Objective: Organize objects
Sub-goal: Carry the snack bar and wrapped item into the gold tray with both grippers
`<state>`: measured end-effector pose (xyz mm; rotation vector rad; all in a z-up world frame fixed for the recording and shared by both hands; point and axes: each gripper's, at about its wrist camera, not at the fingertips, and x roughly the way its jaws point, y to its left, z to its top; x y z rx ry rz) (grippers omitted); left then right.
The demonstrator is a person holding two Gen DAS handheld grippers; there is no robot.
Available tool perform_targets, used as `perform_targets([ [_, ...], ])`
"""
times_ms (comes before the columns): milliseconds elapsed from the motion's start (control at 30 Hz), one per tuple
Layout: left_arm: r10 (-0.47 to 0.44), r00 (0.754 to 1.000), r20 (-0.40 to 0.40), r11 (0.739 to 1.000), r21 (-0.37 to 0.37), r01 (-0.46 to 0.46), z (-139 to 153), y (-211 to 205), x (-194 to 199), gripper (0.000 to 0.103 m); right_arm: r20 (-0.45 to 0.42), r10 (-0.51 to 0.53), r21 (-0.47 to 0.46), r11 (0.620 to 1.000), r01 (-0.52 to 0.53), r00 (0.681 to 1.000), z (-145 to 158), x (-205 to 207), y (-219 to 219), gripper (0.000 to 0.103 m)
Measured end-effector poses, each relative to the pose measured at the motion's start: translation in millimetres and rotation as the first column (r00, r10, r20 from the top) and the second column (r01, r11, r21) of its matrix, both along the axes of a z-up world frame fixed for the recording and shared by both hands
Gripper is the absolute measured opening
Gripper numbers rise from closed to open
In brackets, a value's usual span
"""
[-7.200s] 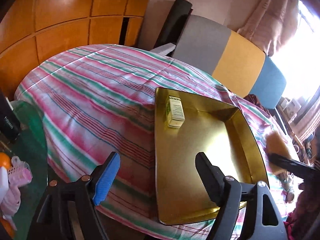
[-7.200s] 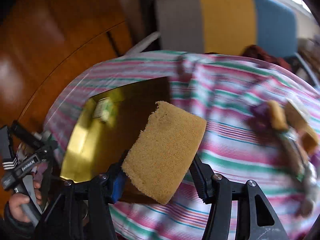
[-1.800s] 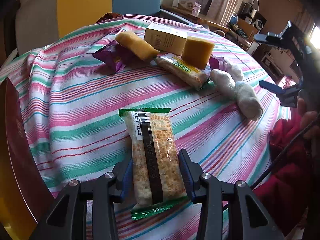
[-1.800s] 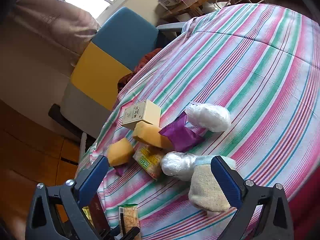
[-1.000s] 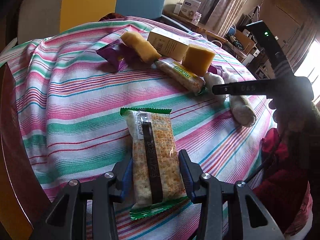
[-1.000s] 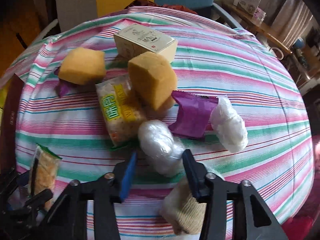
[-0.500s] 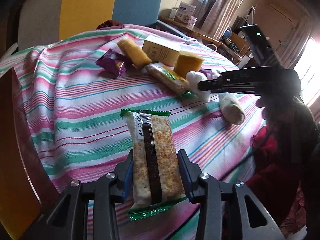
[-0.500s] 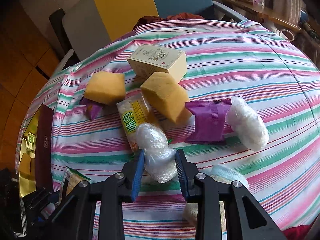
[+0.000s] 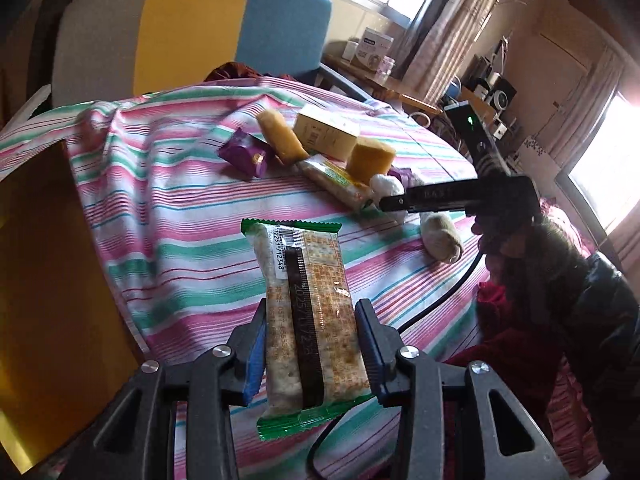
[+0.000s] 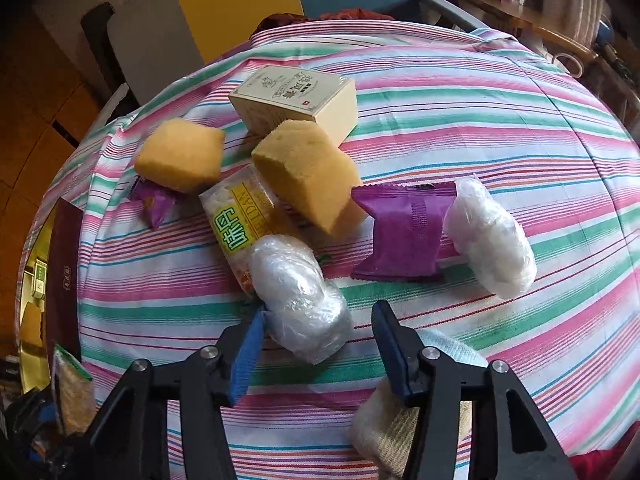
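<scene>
My left gripper is shut on a green-edged cracker packet, held upright above the striped tablecloth. The gold tray lies to its left. In the right wrist view my right gripper points down over a plastic-wrapped white ball. Its jaws are opening: the left pad is at the ball's side and the right pad stands apart from it. Behind the ball lie a yellow-label snack packet, two yellow sponges, a cream box and a purple packet.
A second wrapped ball lies right of the purple packet. A beige knitted scrubber sits under my right finger. A small purple packet pokes out beneath the left sponge. A grey, yellow and blue chair stands behind the table.
The left gripper has risen with the cracker packet and the tray has come into view at its left. The right gripper narrowed around the wrapped ball, then its jaws widened again.
</scene>
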<state>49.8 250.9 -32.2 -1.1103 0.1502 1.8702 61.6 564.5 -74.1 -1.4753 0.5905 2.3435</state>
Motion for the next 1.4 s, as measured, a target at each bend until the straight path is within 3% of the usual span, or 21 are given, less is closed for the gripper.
perform_targets([
  [233,0.198,0.98,-0.013,0.98,0.007,-0.198,31.3,-91.3,-26.5,0.041,-0.011,0.005,0.022,1.0,-0.005,1.0,3.5,2.3,-0.6,0.04],
  [300,0.285,0.958,-0.023,0.958,-0.032,-0.285,32.3,-124.8,-40.1,0.041,-0.019,0.0,0.023,1.0,0.001,1.0,5.4,3.4,0.1,0.04],
  [433,0.447,0.894,0.01,0.889,-0.114,-0.443,17.4,-187.2,-66.2,0.041,-0.038,0.006,0.032,0.999,-0.005,0.999,9.6,4.8,-2.3,0.04],
  [567,0.55,0.835,0.022,0.825,-0.175,-0.538,-2.9,-224.4,-82.1,0.041,-0.059,0.008,0.044,0.999,-0.005,0.998,14.4,5.7,-3.2,0.04],
  [700,0.593,0.805,0.018,0.788,-0.219,-0.575,-20.6,-236.4,-89.5,0.041,-0.075,0.007,0.049,0.999,-0.004,0.997,17.3,6.0,-3.9,0.04],
  [867,0.61,0.792,-0.019,0.762,-0.26,-0.593,-30.4,-241.1,-91.2,0.042,-0.086,0.001,0.055,0.998,0.004,0.996,19.3,5.9,-2.5,0.04],
  [1100,0.625,0.773,-0.109,0.744,-0.216,-0.632,-11.6,-250.1,-80.6,0.042,-0.122,-0.025,0.071,0.997,0.033,0.992,28.3,11.5,-0.7,0.04],
  [1267,0.637,0.754,-0.164,0.737,-0.16,-0.657,8.3,-254.9,-74.7,0.042,-0.204,-0.059,0.077,0.994,0.076,0.977,56.7,24.8,-10.8,0.04],
  [1400,0.647,0.746,-0.16,0.739,-0.113,-0.665,19.1,-256.8,-75.5,0.042,-0.274,0.033,0.092,0.996,-0.008,0.961,89.8,16.2,-54.4,0.04],
])
